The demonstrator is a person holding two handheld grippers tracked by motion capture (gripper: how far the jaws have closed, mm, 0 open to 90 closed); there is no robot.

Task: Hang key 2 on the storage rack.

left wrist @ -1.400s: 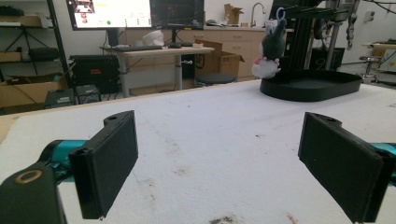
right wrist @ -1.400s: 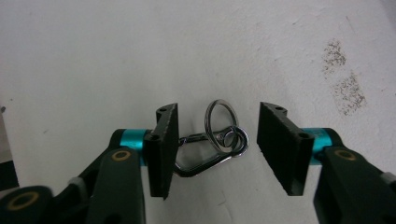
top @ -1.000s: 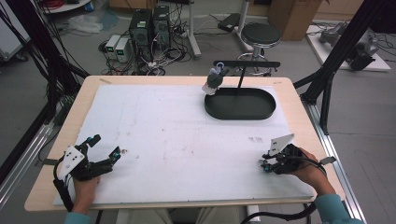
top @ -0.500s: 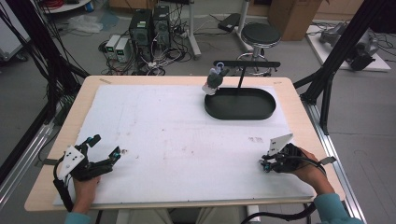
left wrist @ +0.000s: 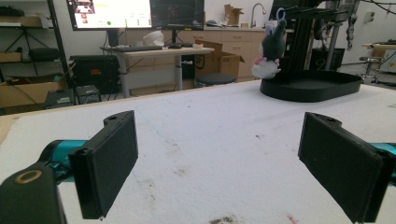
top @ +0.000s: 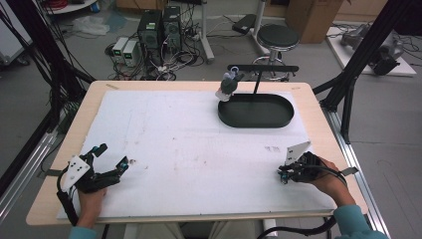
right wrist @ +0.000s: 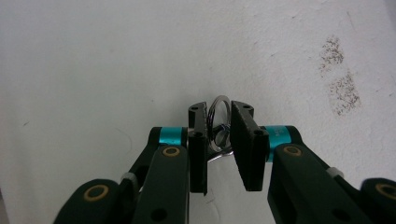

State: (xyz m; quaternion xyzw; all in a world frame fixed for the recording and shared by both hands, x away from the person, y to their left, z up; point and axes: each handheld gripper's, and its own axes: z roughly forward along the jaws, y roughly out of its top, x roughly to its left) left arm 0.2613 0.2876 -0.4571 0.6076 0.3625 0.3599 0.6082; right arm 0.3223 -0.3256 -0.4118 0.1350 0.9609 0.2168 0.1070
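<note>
My right gripper rests low on the white mat at the front right, held by a hand in a teal sleeve. In the right gripper view its jaws are closed on a small metal key ring, whose loop sticks out past the tips. At the front left, my left gripper lies on the mat with its jaws wide apart and nothing between them. A small grey and white plush toy hangs from a black stand at the far side.
A black oval tray forms the stand's base at the back right. The white mat covers most of the wooden table. Dark smudges mark the mat near the right gripper. Black frame posts stand at both table sides.
</note>
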